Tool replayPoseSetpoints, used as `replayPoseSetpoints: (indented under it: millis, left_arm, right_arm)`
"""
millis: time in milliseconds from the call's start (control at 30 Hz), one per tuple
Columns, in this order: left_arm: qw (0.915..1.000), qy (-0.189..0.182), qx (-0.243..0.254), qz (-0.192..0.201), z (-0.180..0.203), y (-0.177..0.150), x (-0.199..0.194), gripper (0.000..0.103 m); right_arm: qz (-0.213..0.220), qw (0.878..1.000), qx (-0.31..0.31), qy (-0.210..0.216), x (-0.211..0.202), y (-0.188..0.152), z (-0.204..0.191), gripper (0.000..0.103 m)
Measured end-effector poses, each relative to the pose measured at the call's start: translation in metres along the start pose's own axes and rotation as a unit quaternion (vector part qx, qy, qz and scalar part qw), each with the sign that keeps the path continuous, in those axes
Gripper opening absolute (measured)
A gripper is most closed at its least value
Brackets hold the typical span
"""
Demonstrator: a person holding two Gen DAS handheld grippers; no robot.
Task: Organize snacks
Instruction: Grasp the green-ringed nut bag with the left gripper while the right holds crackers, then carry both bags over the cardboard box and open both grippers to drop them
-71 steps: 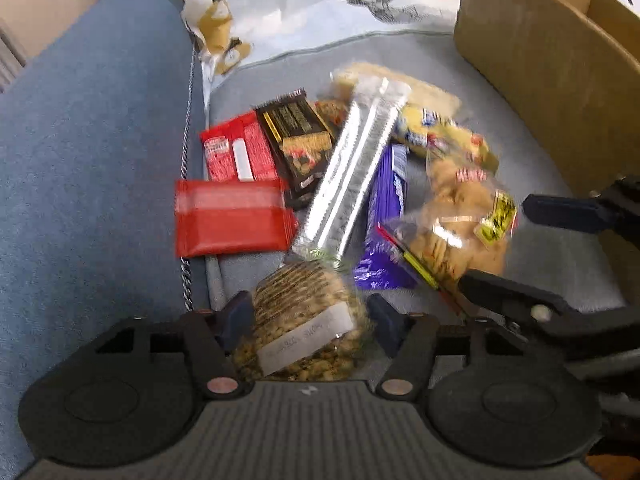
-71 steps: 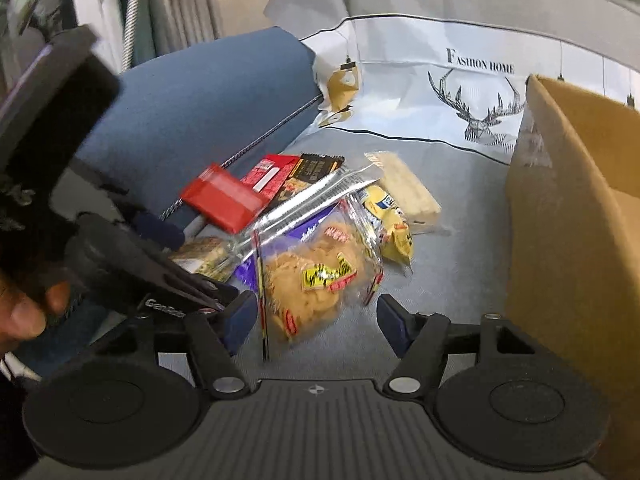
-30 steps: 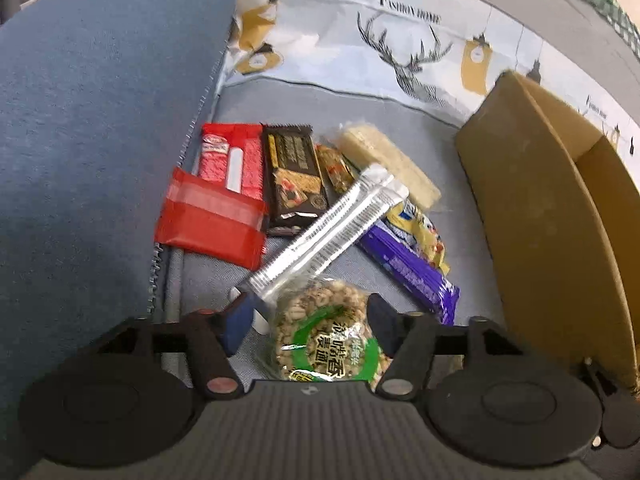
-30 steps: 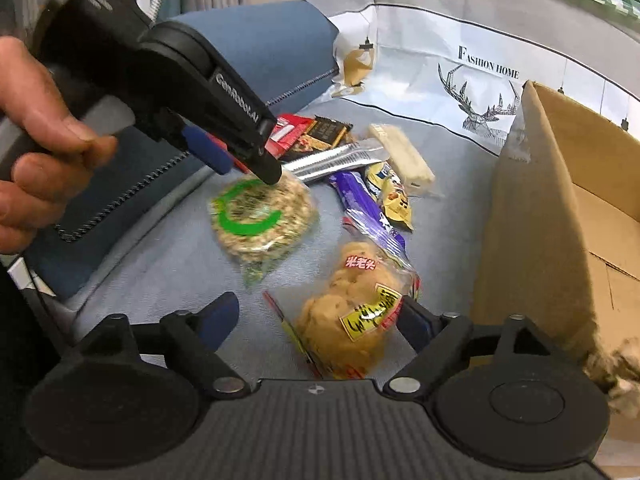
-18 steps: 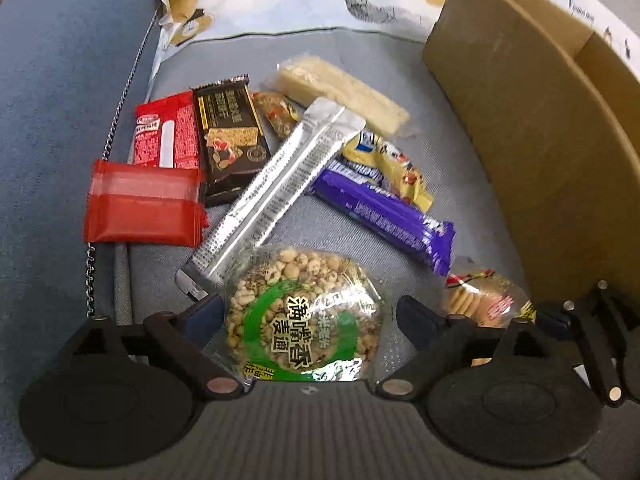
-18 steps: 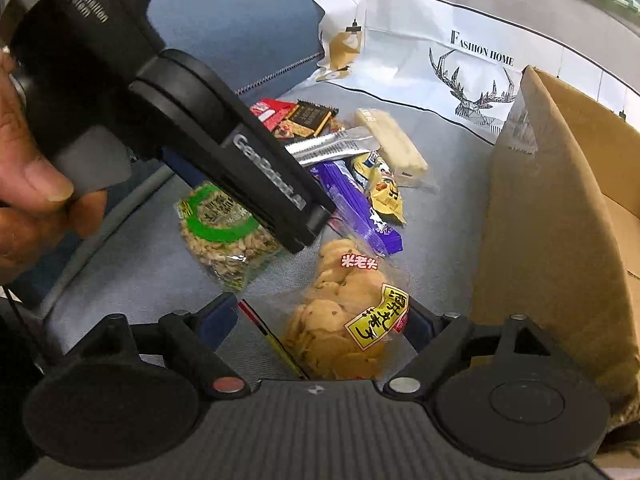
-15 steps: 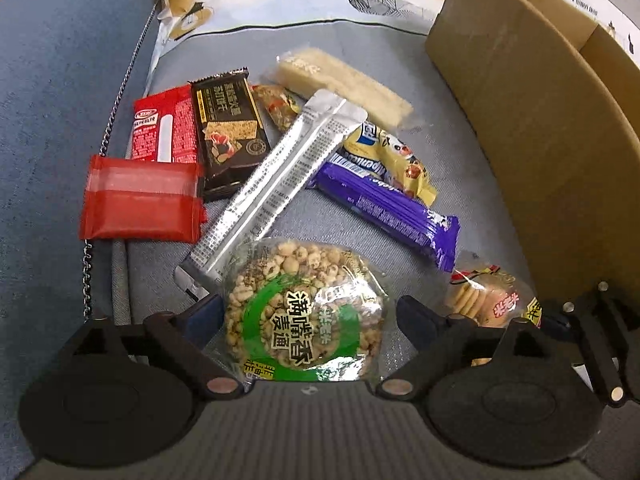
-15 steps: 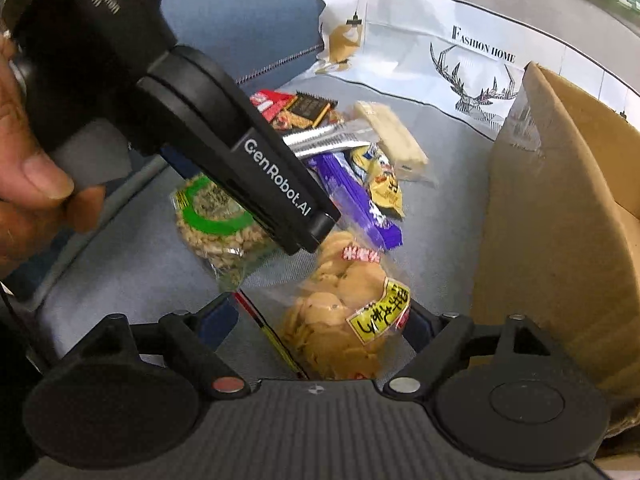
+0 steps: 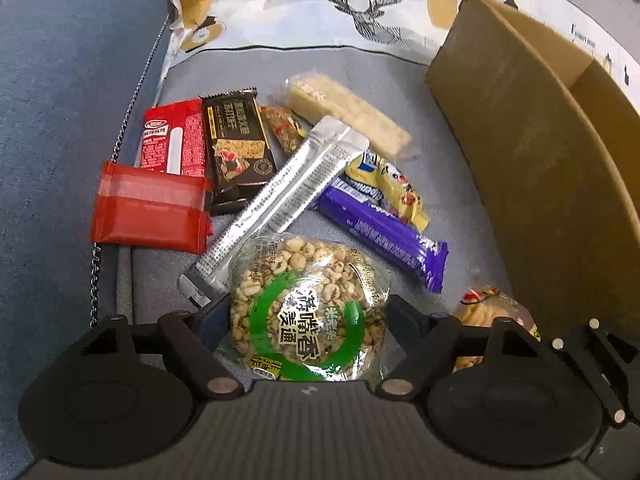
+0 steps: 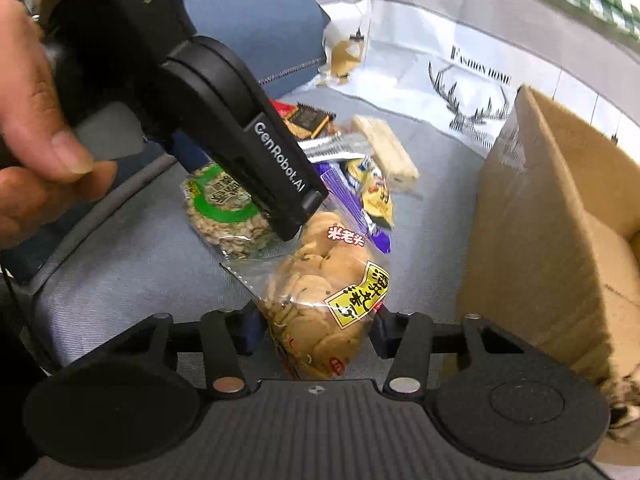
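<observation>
A round puffed-grain pack with a green ring point(image 9: 304, 308) lies on the grey seat between the fingers of my left gripper point(image 9: 306, 320). Its jaws are closing, with the pads right at the wrapper's edges. A clear bag of round crackers with a yellow label point(image 10: 320, 292) has its near end between the pads of my right gripper point(image 10: 316, 330). Those jaws are closing too, and both pads touch the bag. In the right wrist view, a hand point(image 10: 36, 152) holds the left gripper, whose finger point(image 10: 272, 176) covers part of the grain pack point(image 10: 216, 208).
A cardboard box point(image 9: 540, 160) stands open on the right. Beyond the grain pack lie a silver sachet point(image 9: 280, 200), a purple bar point(image 9: 380, 232), a yellow pack point(image 9: 384, 184), a pale bar point(image 9: 348, 116), a black bar point(image 9: 238, 148) and two red packs point(image 9: 148, 212). A blue sofa arm point(image 9: 60, 120) rises on the left.
The left gripper let the grain pack down green side up and its jaws widened, then narrowed a little. The right jaws narrowed from wide apart onto the cracker bag.
</observation>
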State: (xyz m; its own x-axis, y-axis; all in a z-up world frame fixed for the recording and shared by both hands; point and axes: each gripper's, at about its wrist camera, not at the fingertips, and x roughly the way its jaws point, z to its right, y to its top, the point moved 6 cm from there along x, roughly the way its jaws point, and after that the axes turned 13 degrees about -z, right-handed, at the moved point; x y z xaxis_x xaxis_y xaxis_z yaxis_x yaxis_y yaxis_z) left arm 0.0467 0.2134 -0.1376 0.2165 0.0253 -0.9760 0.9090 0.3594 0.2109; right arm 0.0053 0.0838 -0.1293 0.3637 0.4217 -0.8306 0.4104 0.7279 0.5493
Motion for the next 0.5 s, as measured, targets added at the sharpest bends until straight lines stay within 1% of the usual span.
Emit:
replayPoseSetpoints:
  millis: [233, 500]
  left_arm:
    - [0.9994, -0.017, 0.003, 0.031, 0.007, 0.002, -0.016, 0.085]
    - [0.9946, -0.046, 0.003, 0.093, 0.010, 0.000, -0.045, 0.085]
  right_arm:
    - [0.015, 1.000, 0.003, -0.001, -0.013, -0.001, 0.002, 0.052]
    - [0.040, 0.999, 0.007, -0.010, -0.035, -0.001, -0.002, 0.052]
